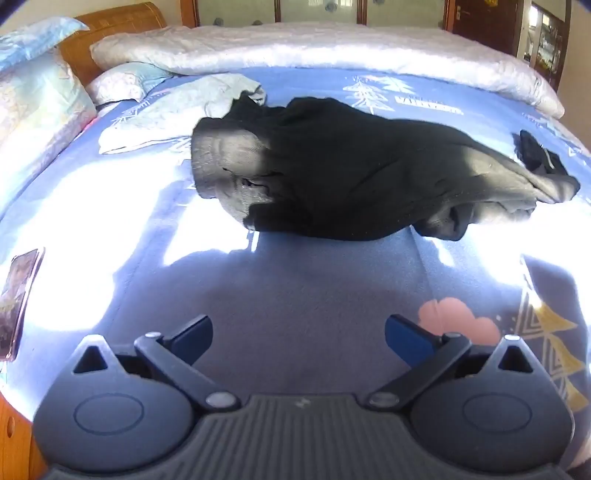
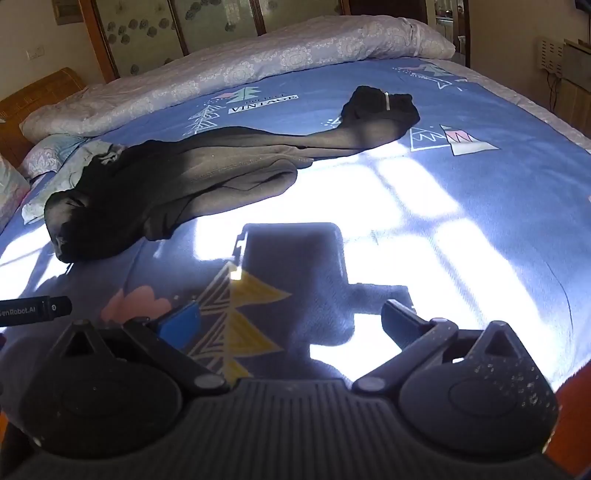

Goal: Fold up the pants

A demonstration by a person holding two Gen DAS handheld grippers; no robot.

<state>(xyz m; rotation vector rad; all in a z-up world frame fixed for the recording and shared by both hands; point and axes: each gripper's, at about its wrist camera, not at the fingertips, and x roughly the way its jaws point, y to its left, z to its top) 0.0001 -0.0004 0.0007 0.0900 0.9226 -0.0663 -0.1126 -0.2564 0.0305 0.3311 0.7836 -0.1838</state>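
Note:
Black pants (image 1: 351, 177) lie crumpled on the blue patterned bedsheet (image 1: 295, 288), waistband to the left, legs running right. In the right wrist view the pants (image 2: 177, 177) stretch from the near left to a bunched leg end (image 2: 380, 107) at the far right. My left gripper (image 1: 298, 338) is open and empty, held above the sheet well short of the pants. My right gripper (image 2: 291, 321) is open and empty above the sheet, in front of the pants. The tip of the left gripper (image 2: 37, 312) shows at the left edge of the right wrist view.
A rolled white quilt (image 1: 314, 48) lies along the far side of the bed. Pillows (image 1: 33, 92) and a light cloth (image 1: 177, 107) sit at the head end by the wooden headboard (image 1: 110, 33). A phone-like object (image 1: 18, 299) lies near the left edge.

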